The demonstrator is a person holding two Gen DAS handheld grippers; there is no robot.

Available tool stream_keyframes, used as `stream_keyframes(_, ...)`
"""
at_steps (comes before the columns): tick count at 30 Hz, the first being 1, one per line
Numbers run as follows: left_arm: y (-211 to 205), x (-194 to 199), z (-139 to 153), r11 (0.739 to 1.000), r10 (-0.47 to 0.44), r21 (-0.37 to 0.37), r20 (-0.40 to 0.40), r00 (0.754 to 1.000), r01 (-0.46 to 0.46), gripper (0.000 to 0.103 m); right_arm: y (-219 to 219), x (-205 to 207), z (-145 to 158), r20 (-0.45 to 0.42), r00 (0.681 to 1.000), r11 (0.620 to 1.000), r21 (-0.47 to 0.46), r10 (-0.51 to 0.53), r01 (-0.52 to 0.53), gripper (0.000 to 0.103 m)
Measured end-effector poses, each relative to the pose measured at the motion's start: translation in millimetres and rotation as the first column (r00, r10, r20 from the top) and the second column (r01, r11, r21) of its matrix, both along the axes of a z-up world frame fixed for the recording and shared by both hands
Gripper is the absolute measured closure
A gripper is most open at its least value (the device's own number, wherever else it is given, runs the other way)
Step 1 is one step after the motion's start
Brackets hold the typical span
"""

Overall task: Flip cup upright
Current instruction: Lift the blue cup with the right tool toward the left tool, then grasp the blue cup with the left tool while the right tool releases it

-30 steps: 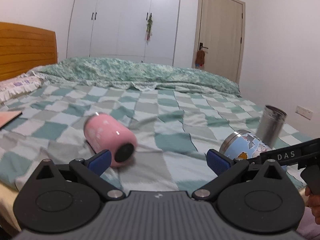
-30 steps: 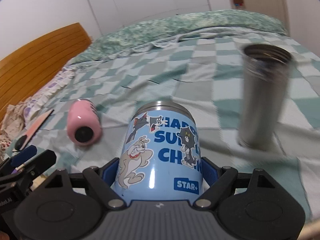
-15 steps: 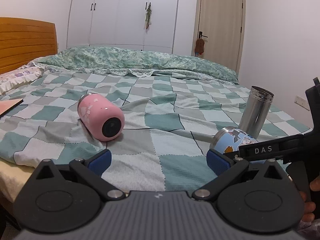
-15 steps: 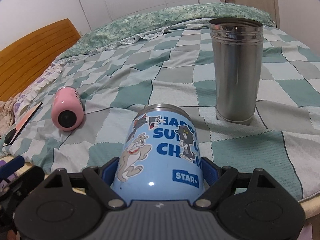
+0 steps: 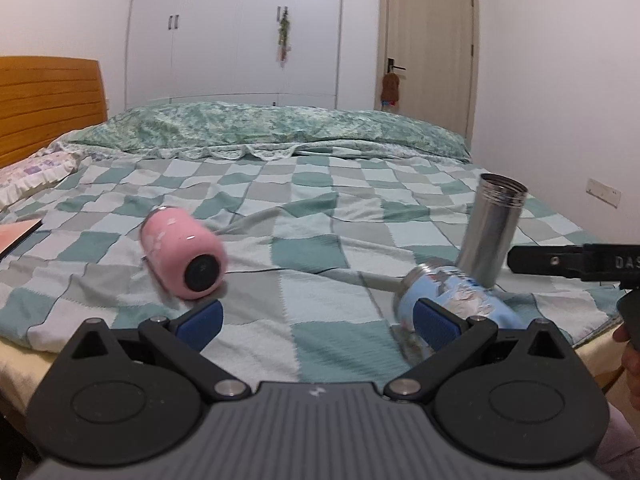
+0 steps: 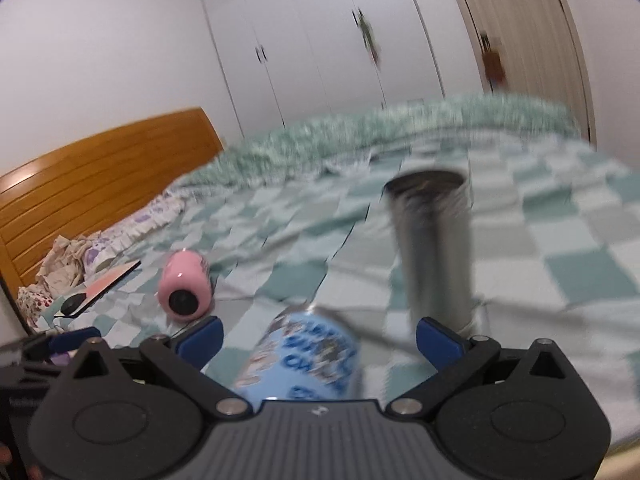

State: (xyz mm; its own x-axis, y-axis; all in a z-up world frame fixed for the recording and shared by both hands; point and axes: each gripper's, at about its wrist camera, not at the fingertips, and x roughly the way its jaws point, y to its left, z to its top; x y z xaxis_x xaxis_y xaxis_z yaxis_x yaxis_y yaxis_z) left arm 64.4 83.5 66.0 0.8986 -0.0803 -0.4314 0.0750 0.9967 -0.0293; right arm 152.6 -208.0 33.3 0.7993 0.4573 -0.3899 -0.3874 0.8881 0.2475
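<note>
A pink cup lies on its side on the checked bedspread, dark end toward me; it also shows in the right wrist view. A blue cartoon cup lies tilted on the bed near its front edge, blurred in the right wrist view. My right gripper is open, its blue pads wide on either side of the blue cup and not touching it. My left gripper is open and empty, just in front of the pink cup. A steel tumbler stands upright behind the blue cup.
A flat reddish book lies at the bed's left edge. A rumpled green duvet runs across the back, a wooden headboard at left. The right gripper's arm reaches in from the right.
My right gripper has opened and let go of the blue cup, which has tipped over onto the bed. The right wrist view has swung upward. The left gripper pulled back slightly.
</note>
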Motion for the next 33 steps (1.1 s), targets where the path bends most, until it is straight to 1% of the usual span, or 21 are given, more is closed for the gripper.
stream_keyframes(4,-26,12,1,0.999,-0.020,0.036,-0.019,1.000,0.021,0.000,-22,-3,-5,0.095,0.995,0.996,-0.082,-0.013,0.021,0.000)
stream_keyframes(6,-39,19,1,0.999,-0.017,0.048,-0.029,0.999,0.018,0.000,-33,-4,-11,0.120,0.993,0.994,-0.108,-0.015,0.028,0.000)
stream_keyframes(8,-49,27,-1,0.999,-0.013,0.043,-0.043,0.999,0.015,0.000,-40,-2,-18,0.140,0.990,0.990,-0.135,-0.011,0.030,0.000)
stream_keyframes(11,-65,39,-4,0.999,-0.033,0.033,-0.086,0.996,0.036,0.000,-45,1,-26,0.153,0.988,0.984,-0.174,-0.002,0.029,0.000)
stream_keyframes(15,-85,58,-9,0.997,-0.054,0.045,-0.150,0.987,0.062,0.000,-54,7,-36,0.147,0.989,0.980,-0.197,0.004,0.025,0.000)
stream_keyframes(19,-99,81,-9,0.997,-0.056,0.032,-0.225,0.973,0.065,0.000,-62,11,-44,0.163,0.987,0.975,-0.217,-0.007,0.043,0.000)
stream_keyframes(22,-105,105,-12,0.999,-0.046,0.010,-0.320,0.946,0.051,0.000,-69,19,-47,0.146,0.989,0.979,-0.200,-0.011,0.040,0.000)
stream_keyframes(24,-109,122,-17,0.999,-0.030,0.001,-0.395,0.918,0.033,0.000,-76,22,-48,0.132,0.991,0.985,-0.168,-0.016,0.039,0.000)
stream_keyframes(26,-111,138,-24,1.000,-0.024,-0.008,-0.472,0.881,0.022,0.000,-82,25,-50,0.123,0.992,0.990,-0.135,-0.021,0.038,0.000)
stream_keyframes(28,-112,152,-31,1.000,-0.024,-0.009,-0.538,0.843,0.022,0.001,-85,27,-52,0.119,0.993,0.992,-0.123,-0.024,0.039,0.000)
stream_keyframes(29,-112,159,-36,0.999,-0.035,-0.023,-0.573,0.819,0.026,0.007,-85,28,-53,0.118,0.993,0.992,-0.121,-0.025,0.040,0.000)
stream_keyframes(30,-110,164,-39,0.998,-0.051,-0.056,-0.601,0.798,0.022,0.012,-85,28,-53,0.117,0.993,0.992,-0.120,-0.027,0.041,0.000)
stream_keyframes(31,-108,167,-41,0.997,-0.053,-0.080,-0.621,0.782,0.004,0.013,-85,28,-53,0.116,0.993,0.992,-0.119,-0.028,0.042,0.000)
stream_keyframes(33,-108,166,-40,0.997,-0.055,-0.083,-0.620,0.782,0.004,0.014,-86,27,-54,0.115,0.993,0.993,-0.112,-0.031,0.044,0.000)
